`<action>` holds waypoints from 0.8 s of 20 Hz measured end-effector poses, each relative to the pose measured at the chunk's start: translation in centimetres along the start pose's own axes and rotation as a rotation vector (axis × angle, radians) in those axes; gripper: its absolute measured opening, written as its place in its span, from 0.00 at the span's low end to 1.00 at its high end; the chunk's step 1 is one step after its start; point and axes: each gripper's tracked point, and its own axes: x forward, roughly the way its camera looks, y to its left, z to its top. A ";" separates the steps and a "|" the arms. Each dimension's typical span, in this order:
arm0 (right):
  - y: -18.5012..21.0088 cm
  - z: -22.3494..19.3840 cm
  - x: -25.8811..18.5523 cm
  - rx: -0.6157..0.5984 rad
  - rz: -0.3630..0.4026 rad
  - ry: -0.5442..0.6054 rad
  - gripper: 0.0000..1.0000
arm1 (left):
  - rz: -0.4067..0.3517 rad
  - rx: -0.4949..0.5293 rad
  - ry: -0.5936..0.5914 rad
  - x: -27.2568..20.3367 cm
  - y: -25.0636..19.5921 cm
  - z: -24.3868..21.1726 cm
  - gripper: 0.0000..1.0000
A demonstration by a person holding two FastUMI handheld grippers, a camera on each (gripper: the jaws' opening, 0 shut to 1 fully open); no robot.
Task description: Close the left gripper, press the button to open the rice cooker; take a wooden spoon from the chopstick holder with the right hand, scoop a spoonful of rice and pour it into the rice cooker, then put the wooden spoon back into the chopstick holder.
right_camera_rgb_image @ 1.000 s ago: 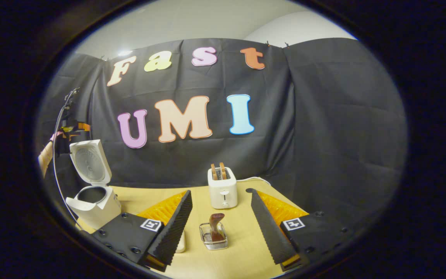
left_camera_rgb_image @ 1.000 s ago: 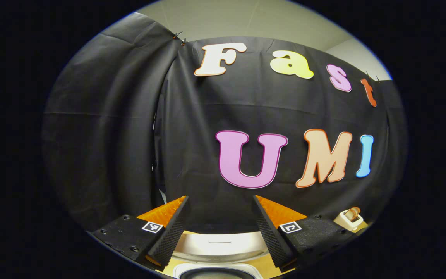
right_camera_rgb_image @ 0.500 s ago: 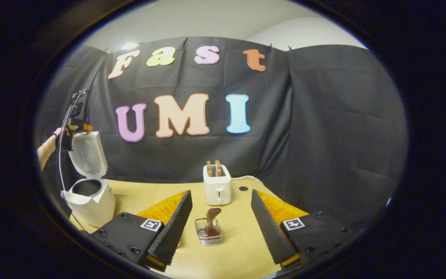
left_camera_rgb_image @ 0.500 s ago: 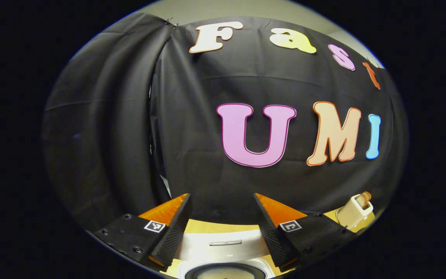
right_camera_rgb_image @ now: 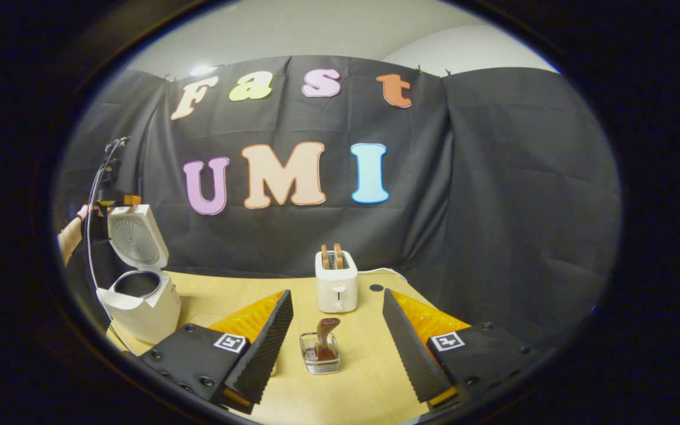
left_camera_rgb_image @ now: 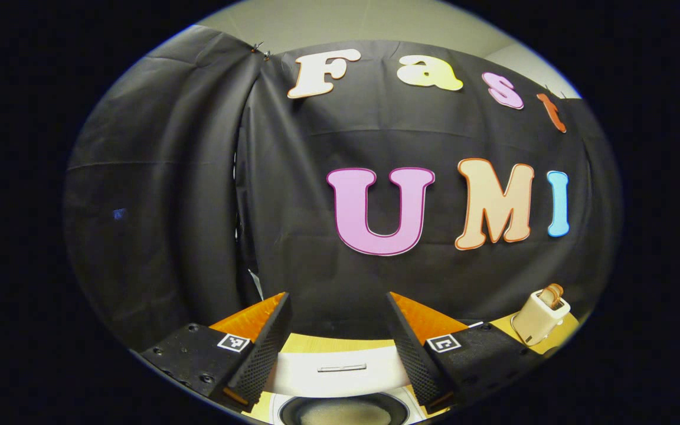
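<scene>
Reading left to right, right gripper view first.
Rice cooker (right_camera_rgb_image: 139,298): far left on table (right_camera_rgb_image: 363,389), lid (right_camera_rgb_image: 136,236) upright, pot open; button step judged done.
Left gripper (left_camera_rgb_image: 337,339): fingers spread, empty, above open pot; a bump could drop the lid.
Chopstick holder (right_camera_rgb_image: 321,360): between right fingers' line, near, not touched.
Wooden spoon (right_camera_rgb_image: 323,336): standing tilted in holder; off-centre pinch may tip the light holder.
Right gripper (right_camera_rgb_image: 337,342): fingers spread, empty.
Toaster (right_camera_rgb_image: 336,286): behind holder; overshoot risk.
</scene>
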 end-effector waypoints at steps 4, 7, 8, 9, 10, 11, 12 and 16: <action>0.1 0.1 0.3 -0.010 0.033 -0.001 0.96 | 0.006 0.006 -0.008 -3.2 -0.3 -1.9 0.90; 0.2 0.2 0.6 -0.009 0.053 -0.003 0.98 | 0.022 -0.011 0.026 -5.2 -0.6 -3.7 0.93; 0.2 0.2 0.7 -0.008 0.058 -0.003 0.98 | 0.027 -0.006 0.041 -6.0 -0.6 -4.5 0.92; 0.2 0.0 0.7 -0.008 0.064 -0.002 0.98 | 0.030 -0.004 0.050 -6.7 -0.8 -5.1 0.92; 0.3 0.1 0.8 -0.009 0.069 -0.001 0.98 | 0.029 -0.004 0.060 -7.3 -0.9 -5.8 0.90; 0.3 0.0 0.9 -0.011 0.074 0.001 0.98 | 0.030 -0.008 0.059 -7.9 -1.0 -6.4 0.90; 0.4 0.0 0.9 -0.014 0.077 0.002 0.98 | 0.031 -0.009 0.065 -8.4 -1.0 -6.9 0.93; 0.5 0.3 1.0 -0.014 0.089 -0.006 0.98 | 0.031 -0.009 0.092 -10.5 -1.2 -10.0 0.92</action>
